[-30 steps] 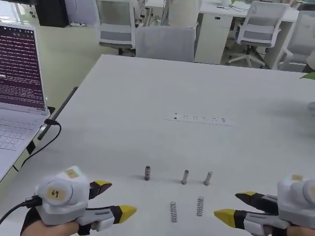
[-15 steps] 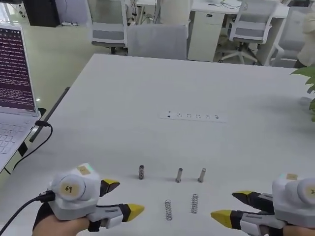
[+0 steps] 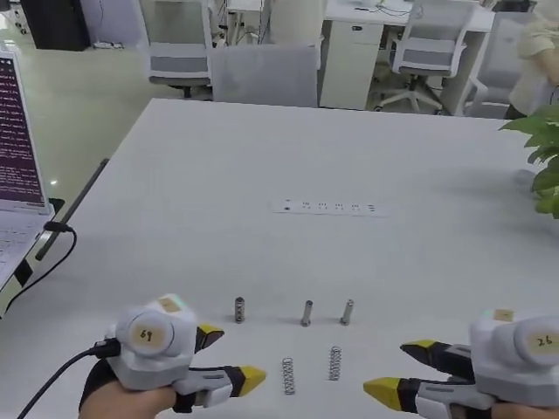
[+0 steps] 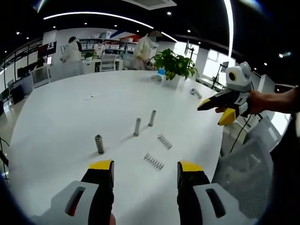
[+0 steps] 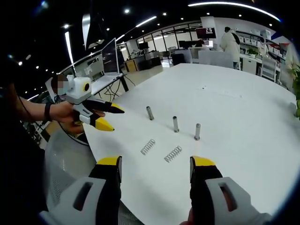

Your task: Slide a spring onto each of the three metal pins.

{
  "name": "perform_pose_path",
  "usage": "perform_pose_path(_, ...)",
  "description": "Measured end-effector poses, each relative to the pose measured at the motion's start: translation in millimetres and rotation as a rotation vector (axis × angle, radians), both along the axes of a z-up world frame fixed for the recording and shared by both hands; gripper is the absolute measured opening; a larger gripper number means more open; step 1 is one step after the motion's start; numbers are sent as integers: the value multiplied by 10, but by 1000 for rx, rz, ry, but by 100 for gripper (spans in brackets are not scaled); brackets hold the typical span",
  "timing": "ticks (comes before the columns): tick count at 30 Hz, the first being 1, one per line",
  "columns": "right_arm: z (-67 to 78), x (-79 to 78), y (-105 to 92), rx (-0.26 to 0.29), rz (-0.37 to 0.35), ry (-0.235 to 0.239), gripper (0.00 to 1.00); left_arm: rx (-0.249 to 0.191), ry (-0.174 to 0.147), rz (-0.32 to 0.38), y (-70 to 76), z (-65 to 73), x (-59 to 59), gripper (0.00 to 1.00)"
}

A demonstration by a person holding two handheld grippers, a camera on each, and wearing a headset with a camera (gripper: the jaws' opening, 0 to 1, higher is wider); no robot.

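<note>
Three metal pins stand in a row on the white table (image 3: pixel 262 157). The left pin (image 3: pixel 239 309) (image 4: pixel 99 144) (image 5: pixel 150 113) has a spring on it. The middle pin (image 3: pixel 307 312) (image 4: pixel 137 126) (image 5: pixel 175 124) and the right pin (image 3: pixel 347 312) (image 4: pixel 152 118) (image 5: pixel 197 131) are bare. Two loose springs (image 3: pixel 287 376) (image 3: pixel 334 363) lie just in front of them. My left gripper (image 3: pixel 232 355) (image 4: pixel 146 166) is open, left of the springs. My right gripper (image 3: pixel 397 367) (image 5: pixel 155 161) is open, to their right. Neither holds anything.
A laptop (image 3: pixel 13 175) sits at the table's left edge, and a black cable (image 3: pixel 52 253) runs to the left gripper. A flush power strip (image 3: pixel 327 208) lies mid-table. Plant leaves (image 3: pixel 537 148) reach in at the right. Office chairs (image 3: pixel 262 74) stand beyond the far edge.
The head camera has turned to the right, so the laptop has slid toward the left border. My left gripper has moved right, closer to the loose springs. The right gripper has barely moved.
</note>
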State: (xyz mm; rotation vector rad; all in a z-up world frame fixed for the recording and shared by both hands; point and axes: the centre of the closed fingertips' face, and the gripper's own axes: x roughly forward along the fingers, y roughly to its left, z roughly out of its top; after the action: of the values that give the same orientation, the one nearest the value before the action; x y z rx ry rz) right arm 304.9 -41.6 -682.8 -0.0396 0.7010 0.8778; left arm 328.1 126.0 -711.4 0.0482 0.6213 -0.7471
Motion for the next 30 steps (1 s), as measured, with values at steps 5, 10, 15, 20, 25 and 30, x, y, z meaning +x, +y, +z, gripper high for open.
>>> perform_pose_path(5,3,-5,-11,5,-3,0,57,3,16,-10,-122,-64,18,49)
perform_pose_path(10,11,-22,-21,9,-6,1,57,14,40,-17,-218,-145,13,48)
perform_pose_path(15,11,-39,-34,8,-5,2,57,21,66,-20,-296,-249,20,48)
perform_pose_path(20,21,-46,-45,11,-6,2,57,27,89,-22,-372,-320,11,48)
perform_pose_path(25,22,-53,-54,13,-7,4,57,45,122,-12,-441,-443,15,47)
perform_pose_path(30,9,-59,-77,18,-14,8,57,61,144,0,-507,-533,16,47)
